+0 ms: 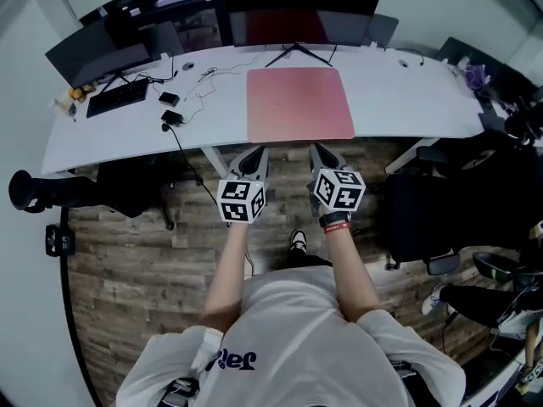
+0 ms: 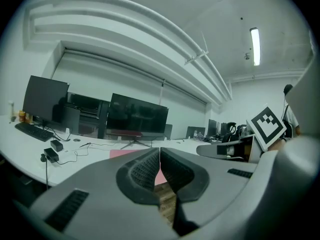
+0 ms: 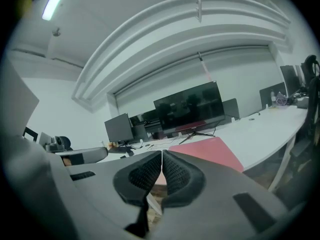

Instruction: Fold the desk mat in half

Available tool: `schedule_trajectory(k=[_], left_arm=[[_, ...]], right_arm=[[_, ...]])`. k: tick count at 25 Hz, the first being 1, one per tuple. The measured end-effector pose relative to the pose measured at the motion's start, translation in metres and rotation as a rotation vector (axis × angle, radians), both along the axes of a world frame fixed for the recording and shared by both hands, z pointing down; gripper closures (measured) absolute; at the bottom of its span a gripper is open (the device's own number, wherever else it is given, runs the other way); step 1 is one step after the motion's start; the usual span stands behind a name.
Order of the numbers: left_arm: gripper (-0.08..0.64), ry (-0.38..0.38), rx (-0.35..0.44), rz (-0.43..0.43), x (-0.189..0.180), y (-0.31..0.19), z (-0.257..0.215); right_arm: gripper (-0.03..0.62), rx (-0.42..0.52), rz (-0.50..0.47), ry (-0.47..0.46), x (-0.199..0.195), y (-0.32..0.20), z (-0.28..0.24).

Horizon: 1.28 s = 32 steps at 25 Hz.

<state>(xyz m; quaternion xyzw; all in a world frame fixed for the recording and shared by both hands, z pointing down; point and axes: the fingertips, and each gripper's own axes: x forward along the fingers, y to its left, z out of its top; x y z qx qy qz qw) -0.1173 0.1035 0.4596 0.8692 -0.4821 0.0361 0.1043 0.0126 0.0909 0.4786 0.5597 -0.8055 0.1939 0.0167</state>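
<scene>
A pink desk mat point(image 1: 299, 103) lies flat and unfolded on the long white desk point(image 1: 110, 134), just in front of the wide monitor point(image 1: 293, 11). My left gripper point(image 1: 254, 153) is shut and empty, hovering short of the desk's front edge below the mat's left corner. My right gripper point(image 1: 321, 153) is also shut and empty, short of the edge under the mat's near right part. In the left gripper view a strip of the mat point(image 2: 122, 153) shows beyond the closed gripper point(image 2: 159, 151). In the right gripper view the mat point(image 3: 212, 151) stretches away right of the closed gripper point(image 3: 162, 154).
A keyboard point(image 1: 117, 97), a second monitor point(image 1: 97, 53), a black power adapter point(image 1: 173, 118) and loose cables point(image 1: 204, 83) lie on the desk left of the mat. Black office chairs point(image 1: 127, 185) stand under the desk's left and at the right point(image 1: 424, 214). The floor is wood plank.
</scene>
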Motion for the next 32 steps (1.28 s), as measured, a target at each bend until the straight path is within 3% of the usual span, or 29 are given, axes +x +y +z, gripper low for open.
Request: schedule_trajectory(k=[12, 25, 32], left_arm=[[0.538, -0.034, -0.062, -0.046, 0.042, -0.083, 0.026], [0.535, 0.049, -0.210, -0.123, 0.061, -0.129, 0.082], [0.468, 0.118, -0.331, -0.139, 0.065, -0.144, 0.120]], right_arm=[[0.566, -0.058, -0.042, -0.024, 0.036, -0.088, 0.024], [0.543, -0.154, -0.079, -0.073, 0.065, -0.145, 0.074], [0.508, -0.251, -0.083, -0.083, 0.068, -0.154, 0.115]])
